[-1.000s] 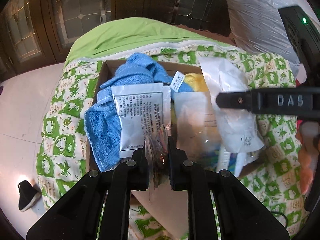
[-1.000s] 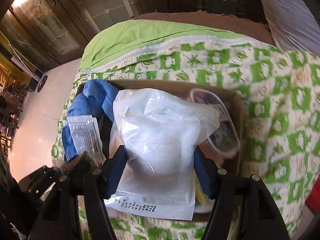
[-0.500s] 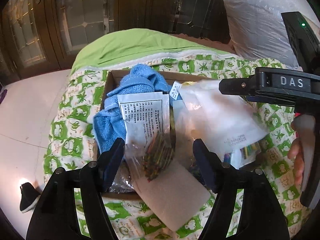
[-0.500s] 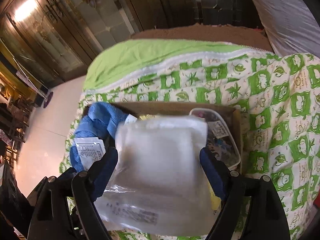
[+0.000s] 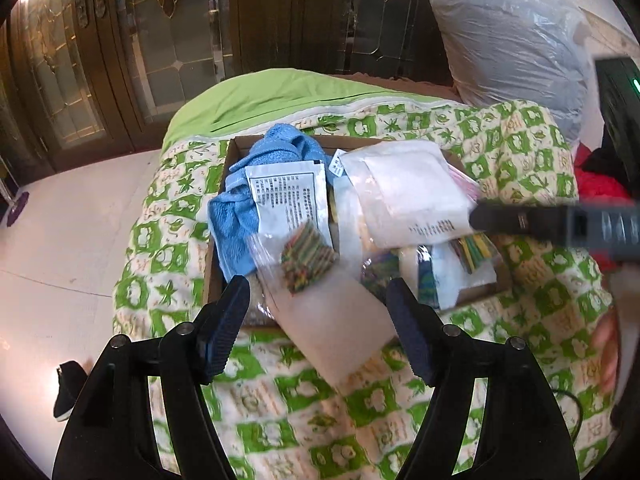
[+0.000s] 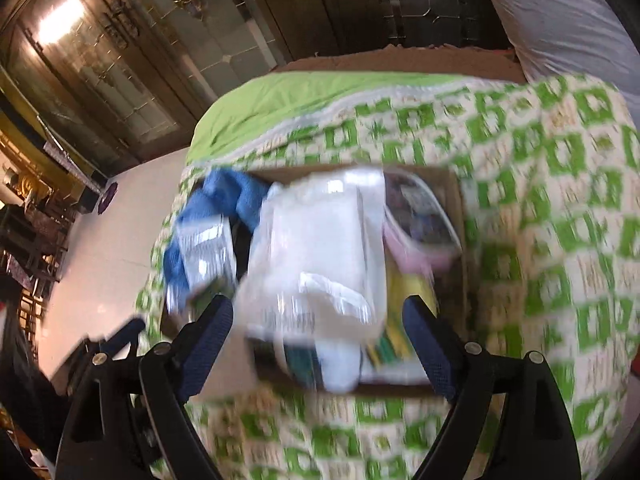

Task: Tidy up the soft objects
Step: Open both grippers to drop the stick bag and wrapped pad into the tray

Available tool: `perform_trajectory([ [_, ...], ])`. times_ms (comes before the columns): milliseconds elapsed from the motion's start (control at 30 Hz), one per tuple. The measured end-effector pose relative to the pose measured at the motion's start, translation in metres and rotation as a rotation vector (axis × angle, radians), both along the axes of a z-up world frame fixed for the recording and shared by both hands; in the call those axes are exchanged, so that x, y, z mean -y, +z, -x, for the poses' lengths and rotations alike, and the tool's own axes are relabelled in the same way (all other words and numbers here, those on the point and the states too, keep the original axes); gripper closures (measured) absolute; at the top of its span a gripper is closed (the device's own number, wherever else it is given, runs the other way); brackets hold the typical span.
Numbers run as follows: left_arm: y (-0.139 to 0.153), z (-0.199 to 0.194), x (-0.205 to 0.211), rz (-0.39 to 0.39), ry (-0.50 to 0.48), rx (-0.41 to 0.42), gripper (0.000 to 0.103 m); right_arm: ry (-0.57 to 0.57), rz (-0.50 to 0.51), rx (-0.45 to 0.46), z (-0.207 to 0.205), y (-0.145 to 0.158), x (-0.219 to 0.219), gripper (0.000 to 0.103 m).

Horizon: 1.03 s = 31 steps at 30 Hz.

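Note:
A cardboard box [image 5: 218, 216] sits on the green-patterned quilt [image 5: 304, 412]. It holds a blue towel [image 5: 236, 224], a printed white sachet [image 5: 288, 196], a clear bag of coloured bands [image 5: 306, 258], a white cloth in a clear bag [image 5: 408, 188] and other packets. My left gripper [image 5: 320, 324] is open and empty in front of the box. My right gripper [image 6: 320, 340] is open and empty above the box [image 6: 454, 184]; the white bag [image 6: 320, 248] lies in it. The view is blurred. The right gripper's body [image 5: 568, 224] shows at right in the left wrist view.
A large grey plastic bag [image 5: 512, 40] lies at the back right. Dark glazed wooden doors [image 5: 120, 40] stand behind the bed. Pale floor [image 5: 60, 220] lies to the left, with a black shoe [image 5: 66, 392] on it. Something red [image 5: 600, 188] is at the right.
My left gripper opened and let go of the bag of coloured bands, then drew back. My right gripper released the white bag into the box and pulled back.

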<state>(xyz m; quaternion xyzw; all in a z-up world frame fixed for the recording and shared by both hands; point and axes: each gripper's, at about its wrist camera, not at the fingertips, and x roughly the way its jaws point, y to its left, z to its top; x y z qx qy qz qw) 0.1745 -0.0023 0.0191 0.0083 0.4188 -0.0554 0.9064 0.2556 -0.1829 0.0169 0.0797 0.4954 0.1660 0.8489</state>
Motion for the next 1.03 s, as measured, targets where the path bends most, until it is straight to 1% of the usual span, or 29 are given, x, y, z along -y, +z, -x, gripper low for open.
perform_trajectory([
  [67,0.003,0.010,0.005,-0.008,-0.009,0.026,0.032,-0.009,0.002,0.014,0.021,-0.004,0.006,0.016],
  [200,0.018,0.039,0.015,-0.031,-0.012,0.102,0.032,-0.021,0.023,0.081,0.065,-0.006,0.011,0.016],
  [300,0.026,0.055,0.016,-0.033,-0.002,0.139,0.032,-0.029,0.028,0.112,0.087,-0.005,0.015,0.016],
  [400,0.030,0.066,0.013,0.009,0.003,0.135,0.032,-0.030,0.036,0.141,0.105,-0.002,0.016,0.016],
  [467,0.032,0.070,0.011,0.021,0.014,0.131,0.032,-0.027,0.044,0.158,0.116,0.000,0.016,0.016],
  [733,0.039,0.085,0.013,-0.031,0.036,0.161,0.032,-0.017,0.049,0.182,0.138,0.004,0.015,0.016],
  [900,0.041,0.087,0.013,-0.023,0.029,0.167,0.032,-0.014,0.055,0.181,0.144,0.003,0.013,0.016],
  [1033,0.039,0.087,0.013,-0.031,0.027,0.156,0.032,-0.010,0.070,0.176,0.149,-0.001,0.010,0.016],
])
